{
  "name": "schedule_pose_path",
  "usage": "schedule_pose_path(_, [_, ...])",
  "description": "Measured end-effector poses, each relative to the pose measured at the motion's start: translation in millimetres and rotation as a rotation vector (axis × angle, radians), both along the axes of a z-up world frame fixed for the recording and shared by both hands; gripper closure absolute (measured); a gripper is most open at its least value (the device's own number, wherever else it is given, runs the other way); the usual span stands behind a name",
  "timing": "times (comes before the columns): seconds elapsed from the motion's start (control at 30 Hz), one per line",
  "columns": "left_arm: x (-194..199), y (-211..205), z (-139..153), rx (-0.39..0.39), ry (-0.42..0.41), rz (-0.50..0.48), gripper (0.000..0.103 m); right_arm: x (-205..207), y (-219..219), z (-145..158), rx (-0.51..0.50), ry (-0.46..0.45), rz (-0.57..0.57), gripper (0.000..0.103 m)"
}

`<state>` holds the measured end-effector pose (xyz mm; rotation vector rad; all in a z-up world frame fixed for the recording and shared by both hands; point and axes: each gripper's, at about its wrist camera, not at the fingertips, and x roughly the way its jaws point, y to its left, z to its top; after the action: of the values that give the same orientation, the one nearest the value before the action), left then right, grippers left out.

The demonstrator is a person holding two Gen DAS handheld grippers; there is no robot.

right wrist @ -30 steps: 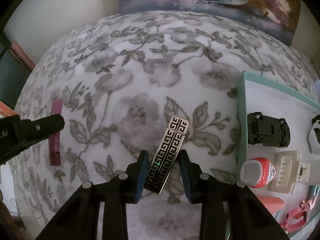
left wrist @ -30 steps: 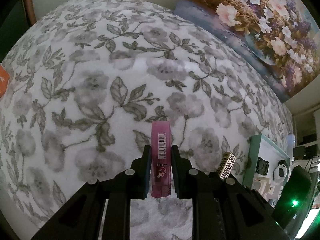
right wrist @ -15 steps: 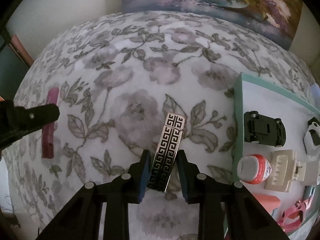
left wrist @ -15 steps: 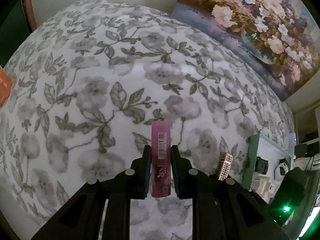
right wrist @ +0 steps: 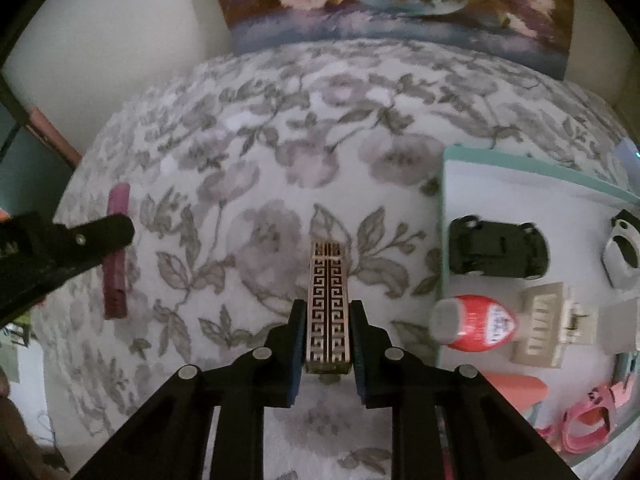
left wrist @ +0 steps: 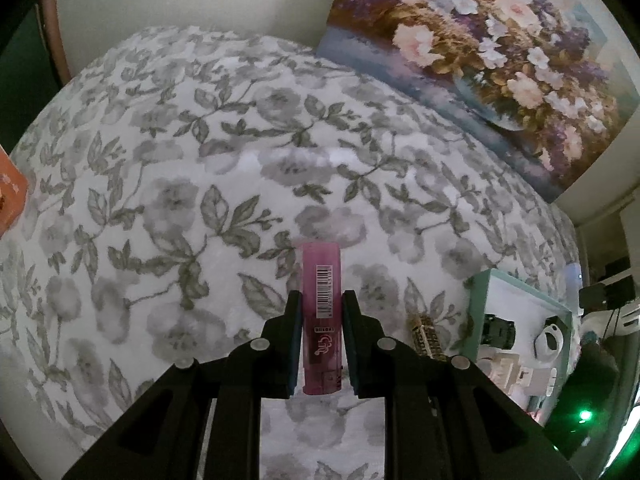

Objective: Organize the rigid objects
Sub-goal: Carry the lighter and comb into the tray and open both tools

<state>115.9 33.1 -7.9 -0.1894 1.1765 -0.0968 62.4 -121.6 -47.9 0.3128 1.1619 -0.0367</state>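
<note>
Both lighters have lifted off the blanket (left wrist: 168, 184) since earlier: left gripper (left wrist: 320, 344) pinches the pink lighter (left wrist: 321, 320), right gripper (right wrist: 328, 340) the patterned lighter (right wrist: 328, 304), presumably bound for the tray (right wrist: 472, 184) at right.

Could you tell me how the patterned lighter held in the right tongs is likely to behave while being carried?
The patterned lighter looks rigid and probably light. Its glossy faces may slip in the right tongs. Being flat-sided, it likely won't roll.

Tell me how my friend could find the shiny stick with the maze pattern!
Start at the flowery grey-and-white cloth, left of the teal-rimmed tray of small things. There the right gripper has its fingers shut on the patterned lighter. It is the only thing covered in black-and-silver square spirals; the other lighter, further left, is plain pink.
</note>
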Motion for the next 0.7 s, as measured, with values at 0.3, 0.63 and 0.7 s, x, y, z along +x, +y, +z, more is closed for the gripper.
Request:
schedule_pose_path(0.3, [-12.9, -21.5, 26.2, 0.002, -0.069, -0.039, 0.083, -18.4, -35.2, 44.8, 0.052, -0.104, -0.082, 0.081])
schedule_pose_path(0.63, [-34.2, -56.6, 47.1, 0.012, -0.127, -0.12, 0.083, -48.6, -97.6, 66.9, 0.054, -0.144, -0.196, 0.081])
schedule_pose_path(0.7, [-38.4, -66.8, 47.7, 0.006, -0.128, -0.143, 0.083, -55.2, -111.4, 68.3, 0.041, -0.142, -0.213, 0.081])
